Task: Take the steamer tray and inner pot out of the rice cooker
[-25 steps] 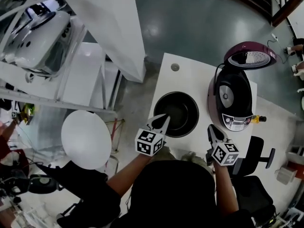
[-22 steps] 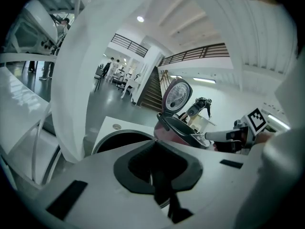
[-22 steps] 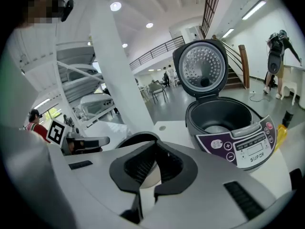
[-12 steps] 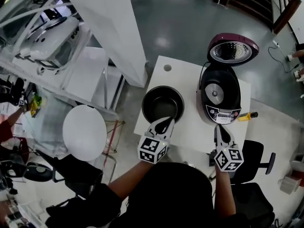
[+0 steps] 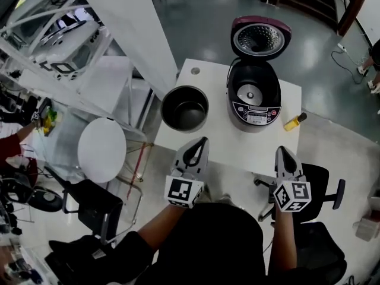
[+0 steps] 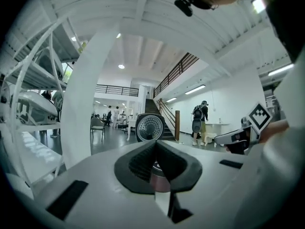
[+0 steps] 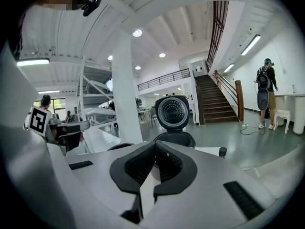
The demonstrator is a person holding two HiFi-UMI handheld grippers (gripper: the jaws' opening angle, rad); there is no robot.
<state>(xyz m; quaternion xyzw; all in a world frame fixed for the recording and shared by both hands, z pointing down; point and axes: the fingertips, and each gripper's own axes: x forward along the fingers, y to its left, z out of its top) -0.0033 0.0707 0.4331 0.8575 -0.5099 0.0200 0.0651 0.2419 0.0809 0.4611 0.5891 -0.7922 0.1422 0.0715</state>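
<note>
Before table (image 5: 237,147); left gripper (image 5: 202,141), right gripper (image 5: 284,151) pulled back from inner pot (image 5: 184,108); jaws together

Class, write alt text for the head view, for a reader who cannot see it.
A black round inner pot stands on a white table beside an open maroon rice cooker. Nearer the camera, a person holds the left tongs and right tongs shut and empty, near the table's front edge.

Head view overhead, gripper views facing cooker (image 5: 254,97)
</note>
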